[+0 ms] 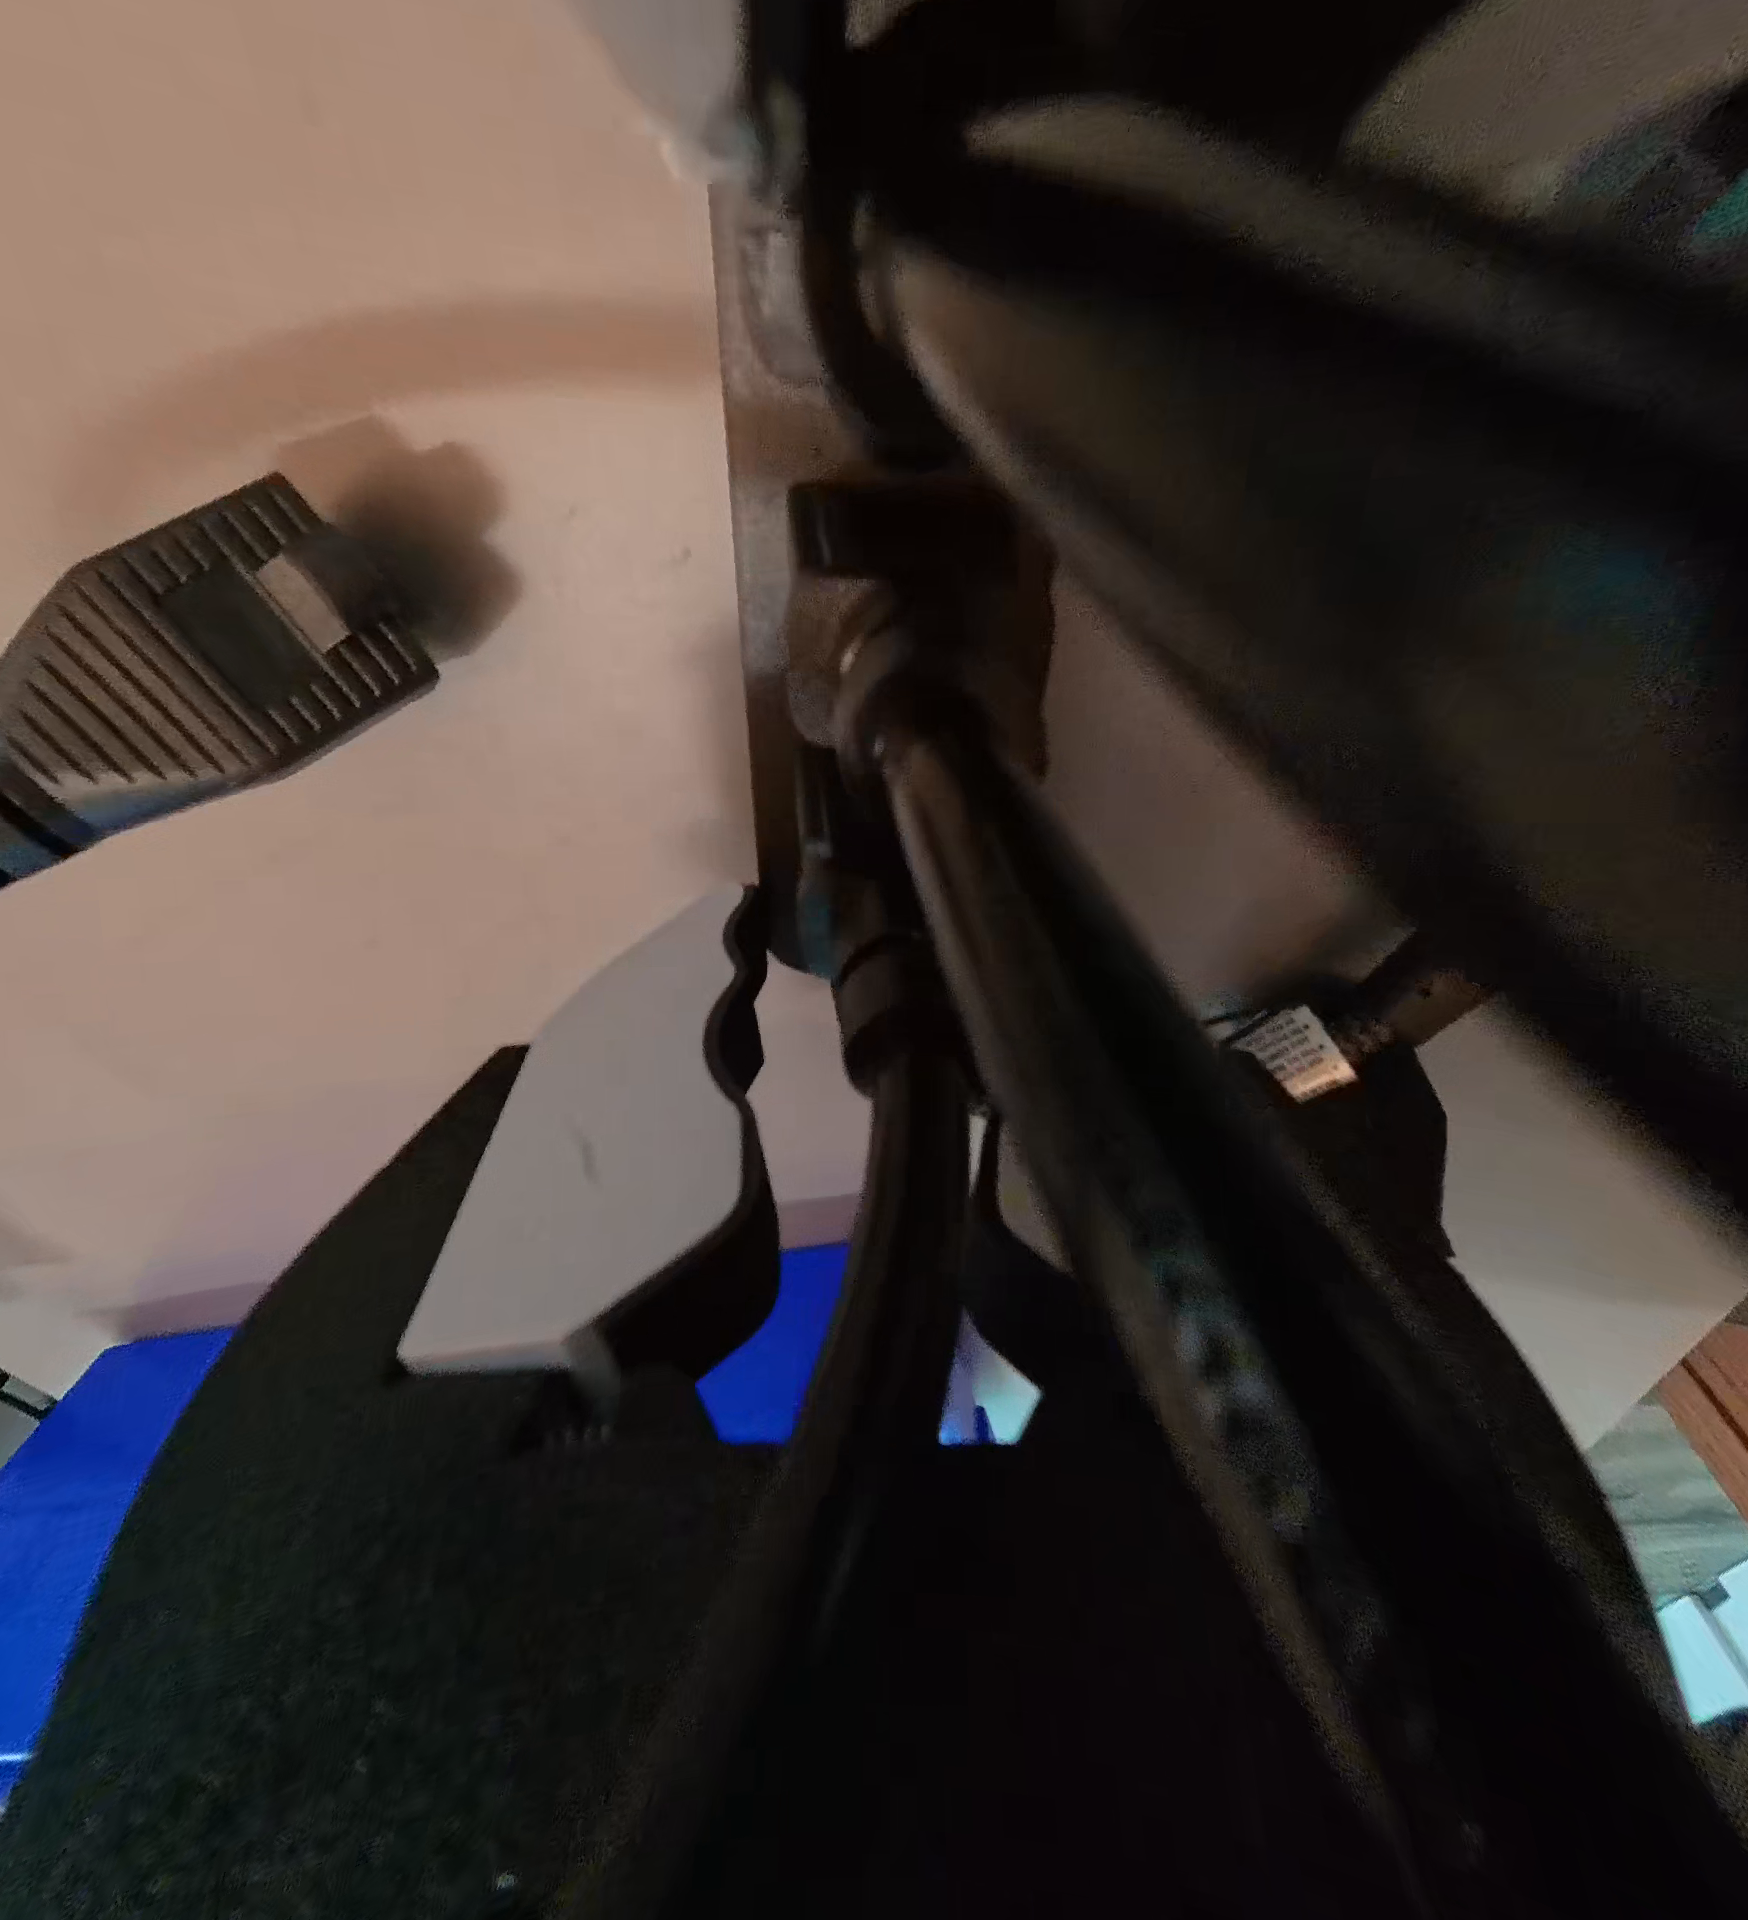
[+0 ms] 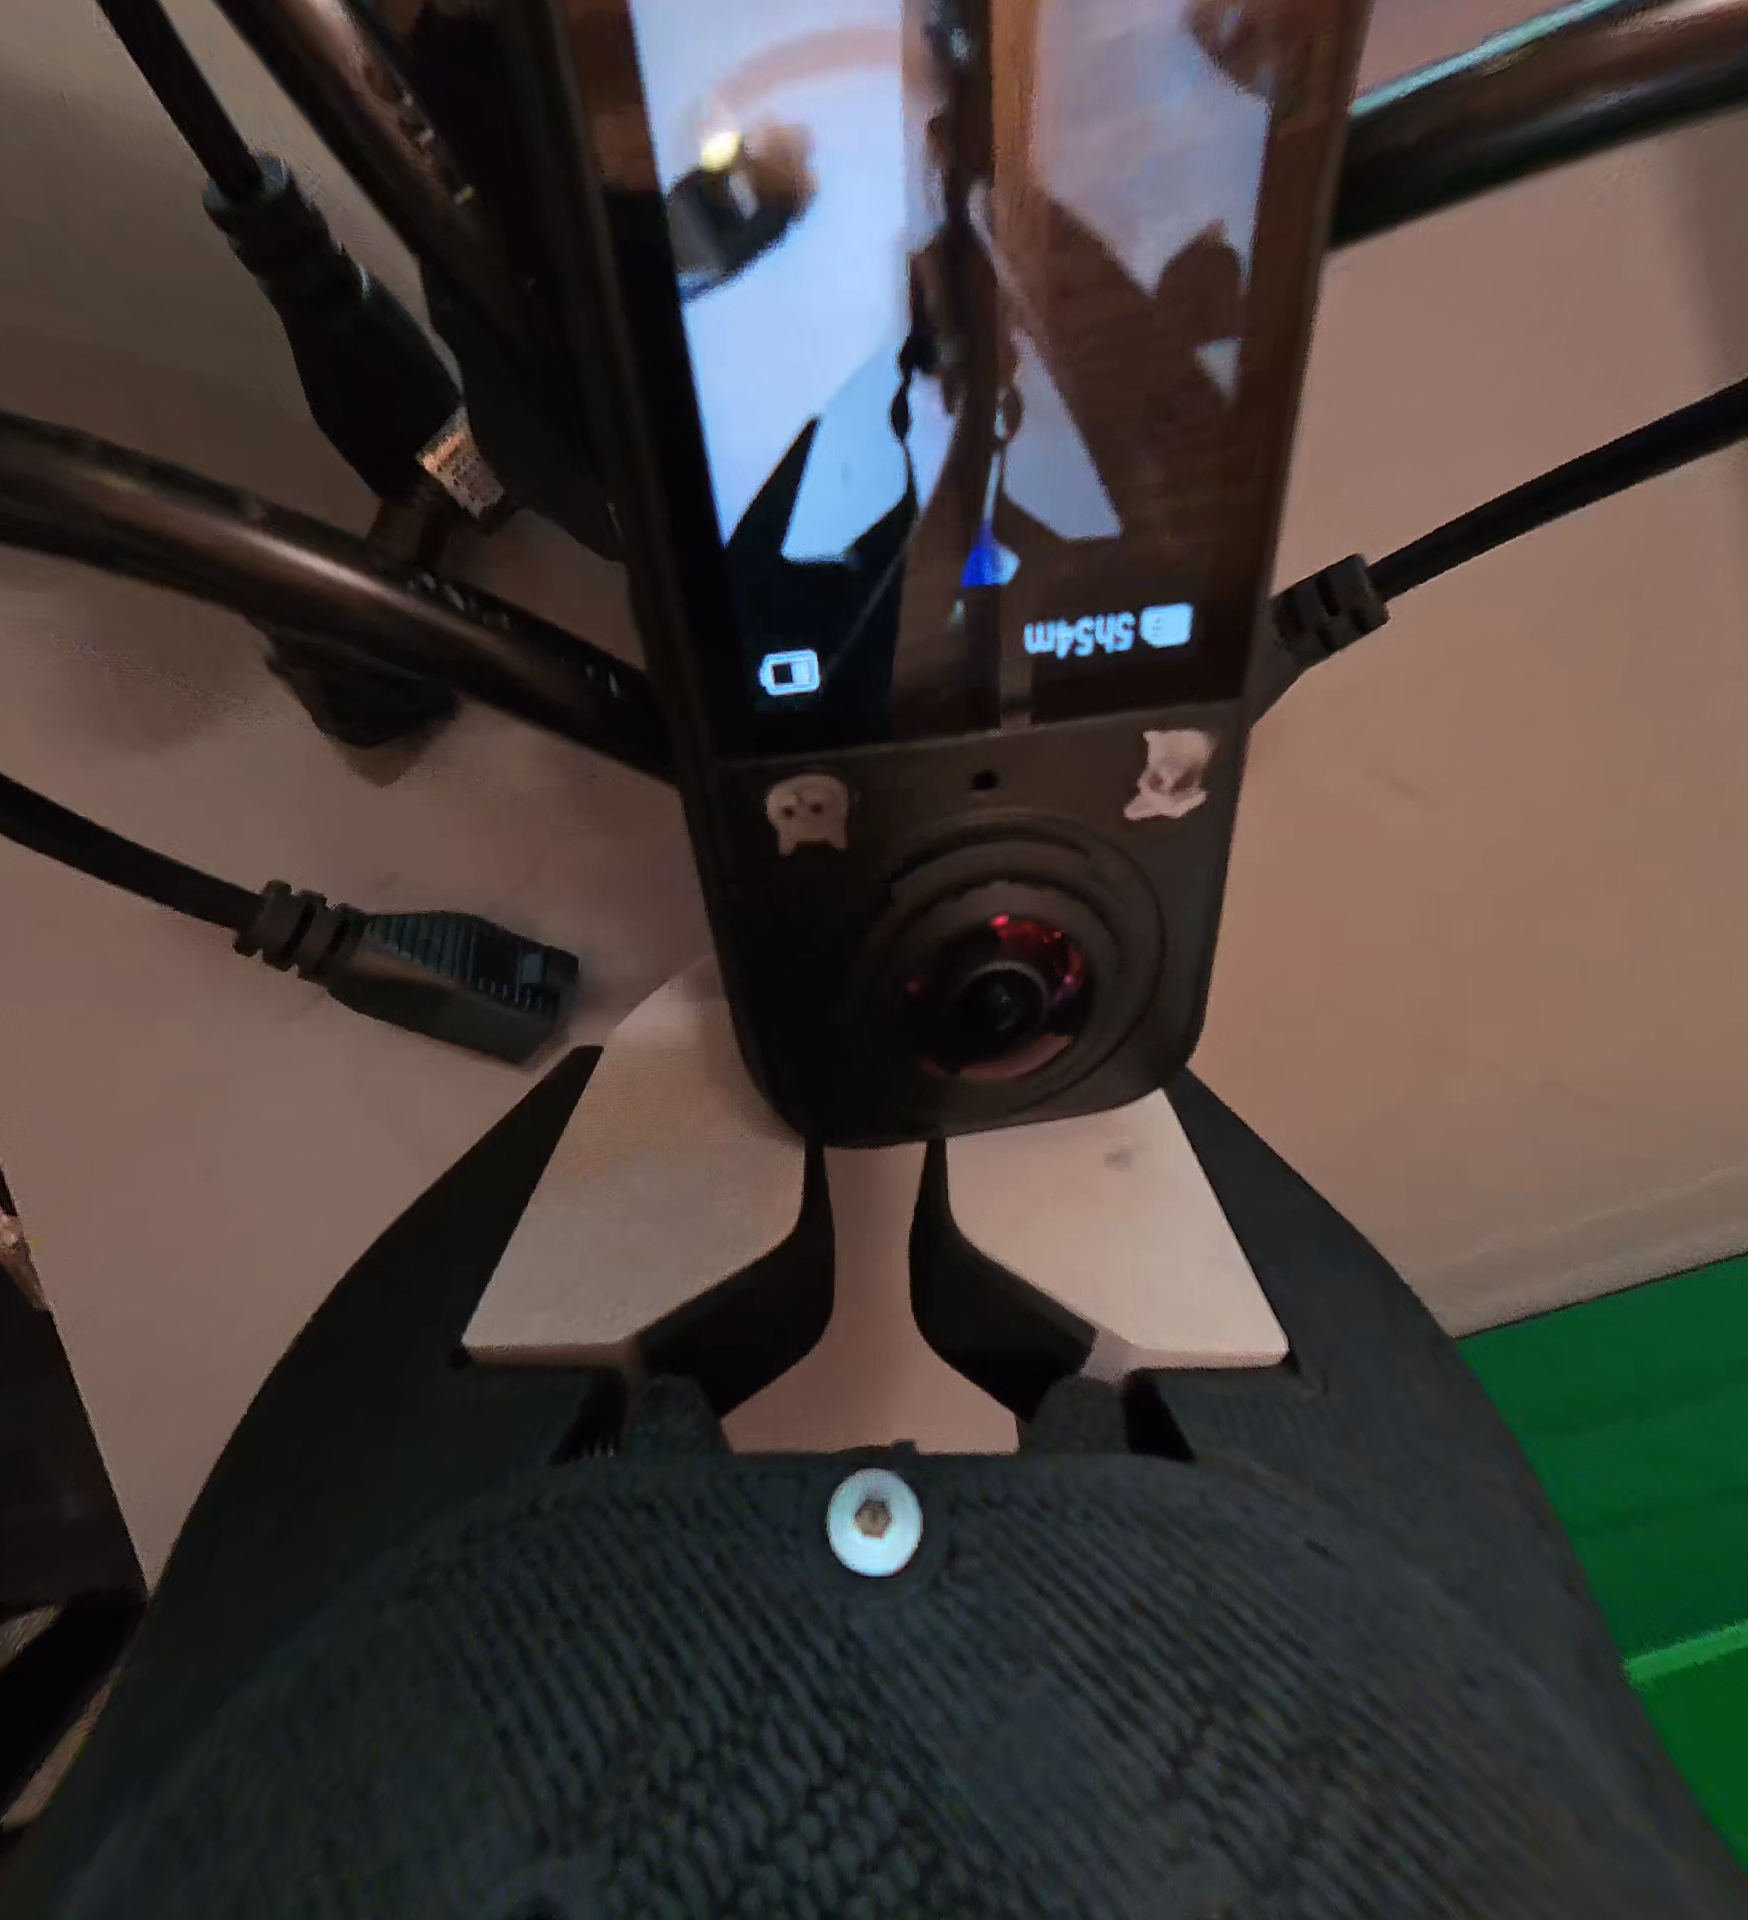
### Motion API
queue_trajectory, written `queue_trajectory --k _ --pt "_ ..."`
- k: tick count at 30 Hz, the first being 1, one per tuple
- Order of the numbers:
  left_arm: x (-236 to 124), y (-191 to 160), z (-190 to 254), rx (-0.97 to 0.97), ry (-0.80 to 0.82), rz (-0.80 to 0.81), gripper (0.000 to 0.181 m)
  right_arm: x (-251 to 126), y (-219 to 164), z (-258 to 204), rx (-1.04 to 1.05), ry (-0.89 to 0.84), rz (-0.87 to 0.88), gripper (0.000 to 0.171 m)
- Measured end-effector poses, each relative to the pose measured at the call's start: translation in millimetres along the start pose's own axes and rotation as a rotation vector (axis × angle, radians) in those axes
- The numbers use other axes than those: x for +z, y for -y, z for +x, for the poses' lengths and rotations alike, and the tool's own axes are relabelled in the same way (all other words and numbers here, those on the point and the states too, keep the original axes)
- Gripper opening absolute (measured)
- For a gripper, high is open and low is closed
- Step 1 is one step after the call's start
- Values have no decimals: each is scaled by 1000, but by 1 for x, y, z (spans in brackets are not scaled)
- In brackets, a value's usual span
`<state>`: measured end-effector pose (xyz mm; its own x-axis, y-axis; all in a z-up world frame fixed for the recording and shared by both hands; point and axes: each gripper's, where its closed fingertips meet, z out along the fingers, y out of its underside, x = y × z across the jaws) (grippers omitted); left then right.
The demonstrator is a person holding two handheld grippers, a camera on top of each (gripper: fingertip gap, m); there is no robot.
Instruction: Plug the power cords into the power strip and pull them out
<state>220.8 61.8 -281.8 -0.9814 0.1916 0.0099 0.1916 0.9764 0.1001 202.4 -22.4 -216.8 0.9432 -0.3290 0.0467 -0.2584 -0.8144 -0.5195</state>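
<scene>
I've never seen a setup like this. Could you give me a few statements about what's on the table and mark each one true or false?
1. A black ridged plug lies loose on the pale table. True.
2. The right tongs are clamped on that plug. False: bare table shows between their fingers, and the plug lies apart, off to their left.
3. A black camera with a lit screen sits just ahead of the right tongs. True.
4. The surface past the table edge in the right wrist view is red. False: it is green.
</scene>
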Motion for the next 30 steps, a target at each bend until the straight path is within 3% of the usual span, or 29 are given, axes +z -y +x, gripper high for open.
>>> queue_trajectory --k 1,10,16,19,23,27,30 --pt "0 -1 0 -6 -4 5 38 -1 4 1 7 -7 35 12" --pt "0 -5 0 -63 6 77 38 -6 25 2 -1 -24 153 11" --pt "1 0 0 -102 12 138 40 0 9 8 -46 -78 139 14" --pt "1 3 -1 -112 13 190 41 3 12 7 33 -17 248 19" --pt "1 3 -1 -105 11 185 41 4 12 8 36 48 251 15" --pt "1 2 -1 -103 10 156 40 3 14 8 -52 -17 220 14" --pt "0 -2 0 -79 14 84 39 -4 32 1 -16 13 358 10"
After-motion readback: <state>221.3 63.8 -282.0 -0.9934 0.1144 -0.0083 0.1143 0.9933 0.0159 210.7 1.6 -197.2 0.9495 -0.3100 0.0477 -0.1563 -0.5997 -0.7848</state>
